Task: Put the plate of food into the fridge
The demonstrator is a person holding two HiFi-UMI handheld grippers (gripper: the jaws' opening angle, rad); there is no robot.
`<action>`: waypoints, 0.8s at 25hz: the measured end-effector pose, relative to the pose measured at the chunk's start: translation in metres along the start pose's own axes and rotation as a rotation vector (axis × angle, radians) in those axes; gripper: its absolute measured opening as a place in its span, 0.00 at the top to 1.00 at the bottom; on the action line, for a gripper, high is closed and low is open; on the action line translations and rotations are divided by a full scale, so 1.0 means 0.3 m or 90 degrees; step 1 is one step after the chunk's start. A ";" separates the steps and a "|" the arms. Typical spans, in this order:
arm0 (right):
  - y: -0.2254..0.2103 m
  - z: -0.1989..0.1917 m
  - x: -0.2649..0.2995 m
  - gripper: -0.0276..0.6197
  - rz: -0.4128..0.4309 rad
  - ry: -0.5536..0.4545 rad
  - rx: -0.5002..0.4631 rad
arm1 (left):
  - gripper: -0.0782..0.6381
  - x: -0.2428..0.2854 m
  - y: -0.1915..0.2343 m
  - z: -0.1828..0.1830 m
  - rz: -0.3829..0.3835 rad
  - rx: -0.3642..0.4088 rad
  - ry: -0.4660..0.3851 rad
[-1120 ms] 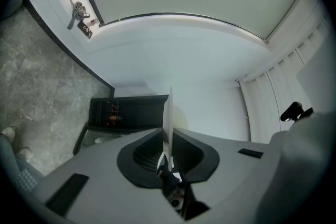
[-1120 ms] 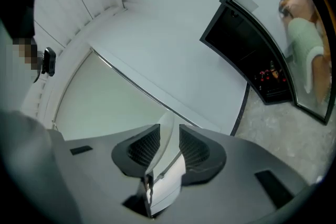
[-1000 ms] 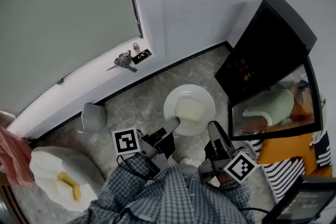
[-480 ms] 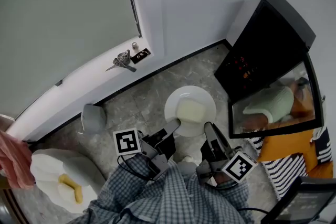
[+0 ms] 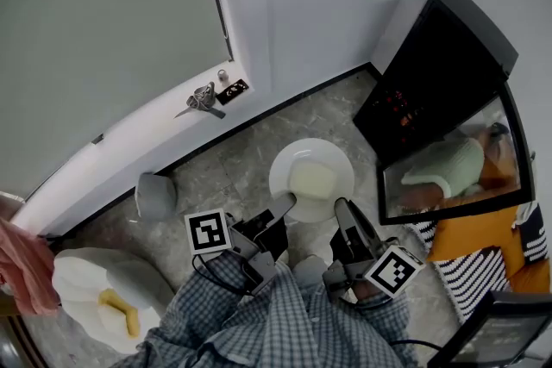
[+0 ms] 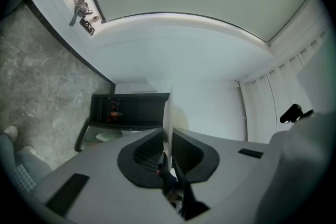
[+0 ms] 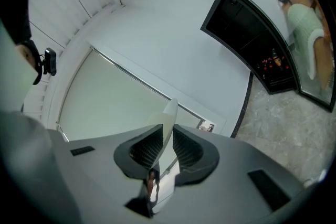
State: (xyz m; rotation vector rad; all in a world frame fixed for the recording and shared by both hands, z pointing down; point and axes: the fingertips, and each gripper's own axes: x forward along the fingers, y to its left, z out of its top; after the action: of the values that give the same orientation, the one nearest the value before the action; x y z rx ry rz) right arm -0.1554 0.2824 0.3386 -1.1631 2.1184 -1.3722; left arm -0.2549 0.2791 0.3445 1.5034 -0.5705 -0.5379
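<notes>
Plate (image 5: pixel 285 170) held level between left gripper (image 5: pixel 287 203) and just-closed right gripper (image 5: pixel 342 208).

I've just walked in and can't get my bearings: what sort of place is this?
Probably a room in a home, by a door. A small black fridge stands on a stone-patterned tile floor against a white wall, and keys hang from the door.

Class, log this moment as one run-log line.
left gripper: shut on plate rim | right gripper: jaws just closed onto plate rim | food: on plate | plate: outside fridge
</notes>
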 end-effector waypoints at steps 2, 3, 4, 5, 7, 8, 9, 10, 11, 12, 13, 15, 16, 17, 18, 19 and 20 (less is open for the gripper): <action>-0.002 -0.007 0.000 0.86 -0.001 -0.007 0.009 | 0.84 -0.002 0.006 0.001 -0.001 0.003 0.005; -0.005 -0.012 -0.003 0.86 -0.005 -0.009 0.012 | 0.84 -0.002 0.007 0.000 -0.003 0.002 0.008; -0.009 -0.018 -0.006 0.86 -0.009 -0.011 0.014 | 0.84 -0.004 0.009 -0.002 -0.004 -0.001 0.011; -0.010 -0.024 -0.010 0.86 -0.012 -0.012 0.017 | 0.84 -0.007 0.011 -0.004 -0.004 -0.003 0.014; -0.004 -0.025 -0.014 0.86 -0.009 -0.020 0.023 | 0.84 -0.007 0.015 -0.007 -0.003 -0.003 0.019; -0.001 -0.020 -0.016 0.86 -0.007 -0.024 0.023 | 0.84 -0.002 0.015 -0.009 -0.004 -0.001 0.023; -0.003 -0.014 -0.019 0.86 -0.009 -0.027 0.020 | 0.84 0.005 0.015 -0.011 -0.005 0.001 0.026; -0.010 -0.008 -0.024 0.86 -0.016 -0.028 0.014 | 0.84 0.013 0.014 -0.014 -0.007 0.002 0.030; -0.018 -0.003 -0.029 0.86 -0.023 -0.027 0.005 | 0.84 0.020 0.012 -0.017 -0.008 0.001 0.033; -0.023 0.001 -0.033 0.86 -0.029 -0.025 -0.002 | 0.84 0.026 0.012 -0.019 -0.009 0.000 0.035; -0.026 0.006 -0.035 0.86 -0.031 -0.024 -0.006 | 0.84 0.030 0.012 -0.021 -0.008 -0.002 0.036; -0.028 0.015 -0.032 0.86 -0.029 -0.025 -0.004 | 0.84 0.040 0.012 -0.018 -0.007 0.000 0.038; -0.031 0.018 -0.027 0.86 -0.026 -0.026 0.002 | 0.84 0.046 0.012 -0.014 -0.007 0.002 0.037; -0.035 0.020 -0.021 0.86 -0.022 -0.026 0.010 | 0.84 0.052 0.011 -0.009 -0.007 0.003 0.036; -0.039 0.024 -0.015 0.86 -0.019 -0.026 0.014 | 0.84 0.057 0.010 -0.003 -0.008 0.004 0.034; -0.040 0.029 -0.007 0.86 -0.017 -0.025 0.014 | 0.84 0.062 0.010 0.001 -0.008 0.003 0.031; -0.040 0.035 0.001 0.86 -0.015 -0.023 0.011 | 0.84 0.065 0.010 0.006 -0.007 0.002 0.028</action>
State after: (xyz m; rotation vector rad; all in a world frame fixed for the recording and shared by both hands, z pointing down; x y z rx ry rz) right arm -0.1432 0.2740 0.3442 -1.2003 2.0693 -1.3664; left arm -0.2415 0.2650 0.3479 1.5181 -0.5287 -0.5123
